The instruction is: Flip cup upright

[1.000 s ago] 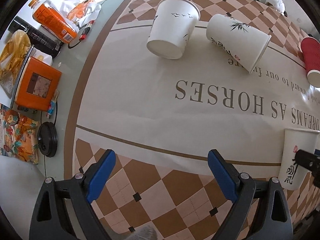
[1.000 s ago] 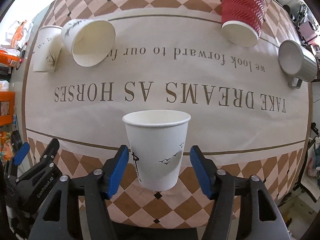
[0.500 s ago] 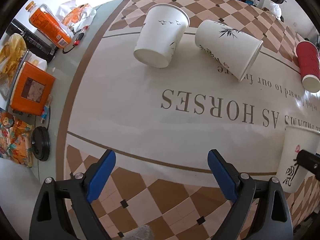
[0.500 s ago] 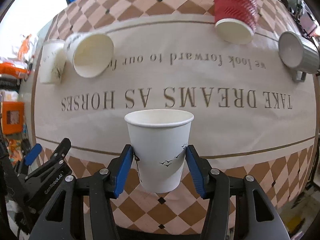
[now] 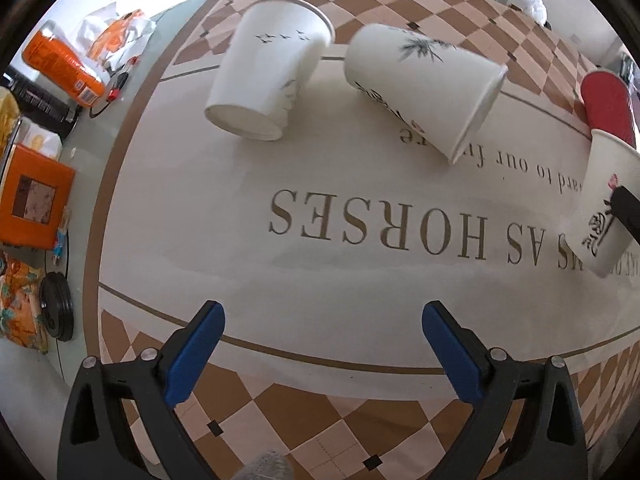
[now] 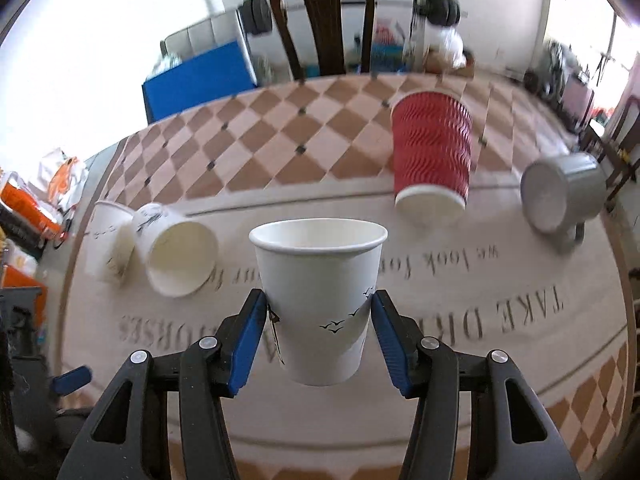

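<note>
The right claw (image 6: 318, 334) is clamped on a white paper cup (image 6: 320, 300) printed with small birds, its two blue pads pressed against the cup's sides a little below the middle. The cup sits mouth up and level between the fingers, and its base appears to hang clear of the surface (image 6: 460, 300), though the gap is hard to judge from this angle. The flip itself therefore looks done for this cup; the step in hand seems to be carrying or setting it down upright.

The left claw (image 5: 320, 350) is spread wide and holds nothing, hovering over the checked border of the cloth. Ahead of it, slightly to its left, a second bird-printed cup (image 5: 266, 76) shows its base toward the camera and looks to be lying on its side. Ahead and to its right a cup with a bamboo sketch (image 5: 424, 84) lies tipped over, mouth pointing right. Far ahead of the right claw a red ribbed cup (image 6: 432, 160) and a grey mug (image 6: 560, 196) also lie on their sides.

The next move likely calls for lowering the held cup straight down until its base rests flat, then easing the pads apart evenly so the light paper wall does not tip or stick to one pad. Squeezing harder could dent it. After that, one of the cups lying ahead would be the sensible next target
</note>
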### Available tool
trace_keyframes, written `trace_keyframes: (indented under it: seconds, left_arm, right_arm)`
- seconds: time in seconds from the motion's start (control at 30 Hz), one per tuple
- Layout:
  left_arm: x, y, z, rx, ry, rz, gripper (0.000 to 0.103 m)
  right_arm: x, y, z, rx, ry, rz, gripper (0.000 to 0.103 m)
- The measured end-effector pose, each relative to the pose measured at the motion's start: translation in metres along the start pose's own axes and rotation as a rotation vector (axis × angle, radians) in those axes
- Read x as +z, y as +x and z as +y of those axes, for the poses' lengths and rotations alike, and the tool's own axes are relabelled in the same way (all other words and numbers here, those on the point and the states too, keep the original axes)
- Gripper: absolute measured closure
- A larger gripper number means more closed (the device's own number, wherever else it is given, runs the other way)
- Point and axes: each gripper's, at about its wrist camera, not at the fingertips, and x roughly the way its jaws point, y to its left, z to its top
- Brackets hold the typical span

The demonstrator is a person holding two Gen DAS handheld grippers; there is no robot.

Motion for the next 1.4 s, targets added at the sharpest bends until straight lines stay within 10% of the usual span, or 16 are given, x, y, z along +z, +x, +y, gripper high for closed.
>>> trace_keyframes:
  seconds: [0.27,0.8,1.03,1.4]
  left_arm:
    - [-0.015,0.002,-0.006,-0.005,0.046,0.007,0.002]
    - [-0.041,-0.054,-0.01,-0.013,0.102,-0.058,0.002]
    - [-0.058,-0.131,-0.012,-0.057,0.171,-0.154,0.002]
    - [-0.068,-0.272,-0.004,-0.129,0.186,-0.334,0.002]
  right_arm:
    - [-0.029,-0.002,0.006,-0.02,-0.053,-0.092,0.045]
    - [-0.068,-0.03,0.0,-0.058,-0.016,0.016,0.021]
    - [-0.07,-0.101,-0.015,-0.151,0.033,0.012,0.0]
    - [-0.042,-0.246,-0.02,-0.241,0.085,-0.047,0.0]
